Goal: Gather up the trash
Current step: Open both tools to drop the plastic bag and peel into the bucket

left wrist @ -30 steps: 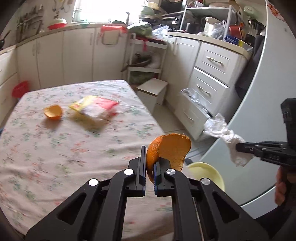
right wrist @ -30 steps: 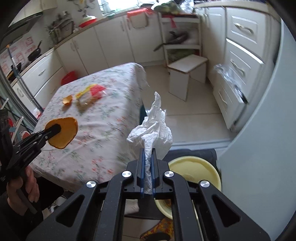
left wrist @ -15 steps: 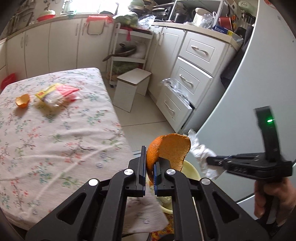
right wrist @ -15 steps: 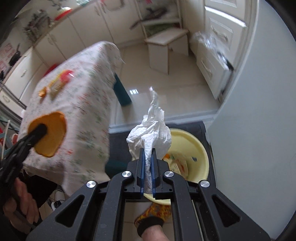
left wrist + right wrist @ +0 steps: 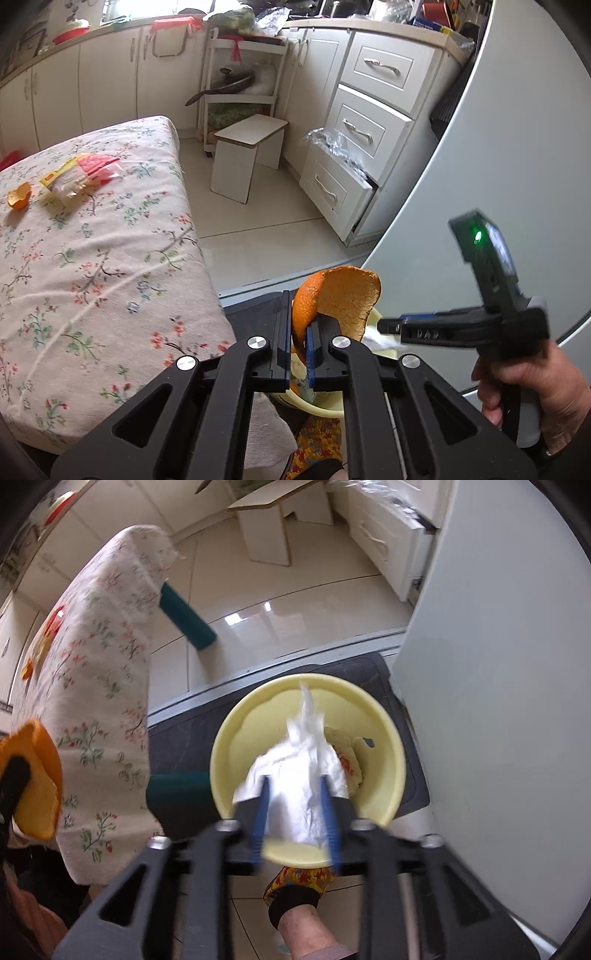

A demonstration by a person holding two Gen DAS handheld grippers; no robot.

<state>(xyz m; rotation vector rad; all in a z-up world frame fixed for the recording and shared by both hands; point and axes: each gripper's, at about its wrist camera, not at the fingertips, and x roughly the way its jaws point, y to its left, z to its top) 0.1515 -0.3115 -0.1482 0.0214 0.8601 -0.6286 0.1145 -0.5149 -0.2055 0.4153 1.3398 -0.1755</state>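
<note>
My left gripper (image 5: 295, 325) is shut on a large orange peel (image 5: 340, 299), held off the table's near corner; the peel also shows in the right wrist view (image 5: 37, 775). My right gripper (image 5: 293, 805) has opened over a yellow bowl-shaped bin (image 5: 388, 738) on the floor. A crumpled white tissue (image 5: 299, 764) sits loosely between its spread fingers, above other trash in the bin. The bin's rim (image 5: 321, 406) shows under the left gripper. A smaller orange peel (image 5: 18, 195) and a yellow-red plastic wrapper (image 5: 77, 173) lie on the floral tablecloth (image 5: 92, 277).
The bin stands on a dark mat (image 5: 184, 731) next to a white fridge (image 5: 498, 166). A small white stool (image 5: 247, 158) and a drawer unit with an open bottom drawer (image 5: 336, 188) stand beyond. A person's foot (image 5: 303, 923) is just below the bin.
Both grippers swung away from the table toward the bin. The right gripper tilted down over the bin and its jaws opened around the tissue. The left still holds the peel.
</note>
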